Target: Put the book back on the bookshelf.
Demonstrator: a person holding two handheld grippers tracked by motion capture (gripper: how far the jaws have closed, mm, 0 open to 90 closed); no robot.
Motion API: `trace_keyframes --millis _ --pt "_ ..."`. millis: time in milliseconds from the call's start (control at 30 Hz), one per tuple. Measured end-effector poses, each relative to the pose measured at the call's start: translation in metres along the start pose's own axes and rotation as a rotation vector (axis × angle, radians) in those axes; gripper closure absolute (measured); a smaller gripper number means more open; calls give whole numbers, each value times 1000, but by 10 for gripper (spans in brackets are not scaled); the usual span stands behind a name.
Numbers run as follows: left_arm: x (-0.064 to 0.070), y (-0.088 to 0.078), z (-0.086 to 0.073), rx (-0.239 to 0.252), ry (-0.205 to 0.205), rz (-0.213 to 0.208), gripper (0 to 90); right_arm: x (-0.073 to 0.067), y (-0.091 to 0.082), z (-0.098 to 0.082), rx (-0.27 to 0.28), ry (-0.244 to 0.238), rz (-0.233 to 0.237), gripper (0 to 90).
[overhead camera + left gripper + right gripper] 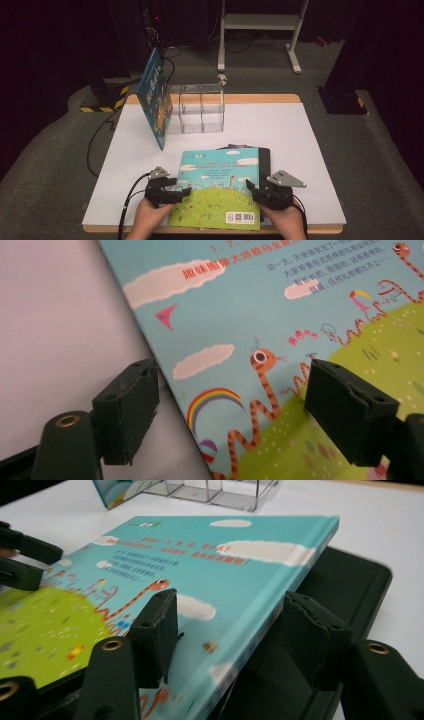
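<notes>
A picture book with a blue sky and green hill cover lies flat at the table's front, on top of a black flat item. My left gripper is at the book's left edge. Its jaws stand apart, one over the white table and one over the cover, with no pad pressing. My right gripper is at the book's right edge. Its open jaws straddle that edge, one above the cover and one above the black item.
A second, blue book leans upright against a clear plastic divider box at the back left of the white tabletop. A stand's white legs rise beyond the table. Cables trail from both grippers.
</notes>
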State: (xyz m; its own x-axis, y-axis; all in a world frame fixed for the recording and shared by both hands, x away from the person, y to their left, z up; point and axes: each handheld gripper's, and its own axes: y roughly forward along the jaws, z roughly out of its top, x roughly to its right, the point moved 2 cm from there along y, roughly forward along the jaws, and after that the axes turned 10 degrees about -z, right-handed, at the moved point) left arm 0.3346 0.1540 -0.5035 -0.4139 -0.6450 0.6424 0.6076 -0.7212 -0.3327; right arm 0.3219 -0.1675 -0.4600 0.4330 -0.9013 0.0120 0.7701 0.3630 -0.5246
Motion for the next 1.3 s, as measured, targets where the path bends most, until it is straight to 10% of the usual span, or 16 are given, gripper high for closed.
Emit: trace_keyframes --millis 667,867,1300 --pt "19 10 18 71 106 -48 272 34 23 2 -40 61 -49 465" --pt "12 -2 11 58 6 -105 275 31 19 -1 -36 55 -81 459" --pt "9 -4 4 36 -72 -155 251 20 -3 -18 -69 129 14 414"
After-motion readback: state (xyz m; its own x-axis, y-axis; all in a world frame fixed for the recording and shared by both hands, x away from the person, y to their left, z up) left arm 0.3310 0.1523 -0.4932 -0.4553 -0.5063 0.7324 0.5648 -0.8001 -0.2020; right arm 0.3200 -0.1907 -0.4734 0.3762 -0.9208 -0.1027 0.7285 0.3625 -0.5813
